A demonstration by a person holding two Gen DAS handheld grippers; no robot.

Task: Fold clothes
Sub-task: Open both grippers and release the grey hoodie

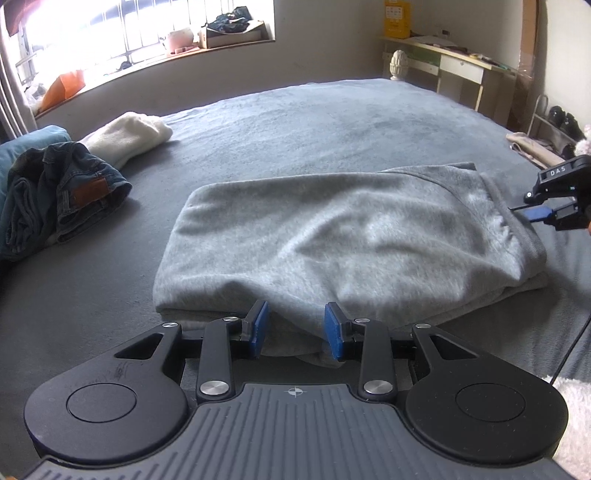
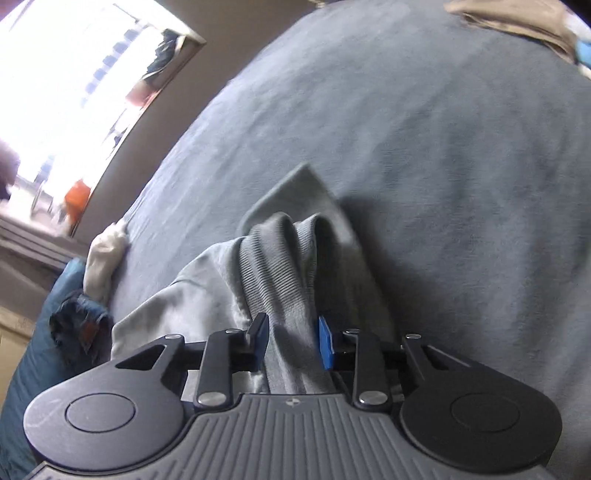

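Observation:
A grey sweatshirt (image 1: pixel 351 236) lies folded into a thick rectangle on the grey bed cover (image 1: pixel 332 122). My left gripper (image 1: pixel 295 330) is at its near edge, and its blue pads are shut on a bunched fold of the cloth there. My right gripper (image 1: pixel 554 214) shows at the garment's right end in the left wrist view. In the right wrist view that gripper (image 2: pixel 293 339) is shut on the gathered ribbed hem of the sweatshirt (image 2: pixel 280 266), which fills the gap between the pads. That view is blurred.
Crumpled blue jeans (image 1: pixel 62 192), a white fleecy garment (image 1: pixel 129 136) and a blue pillow (image 1: pixel 33 144) lie at the bed's left. A beige garment (image 1: pixel 532 147) sits at the right edge. A desk (image 1: pixel 454 62) and a cluttered window sill (image 1: pixel 229 29) stand beyond.

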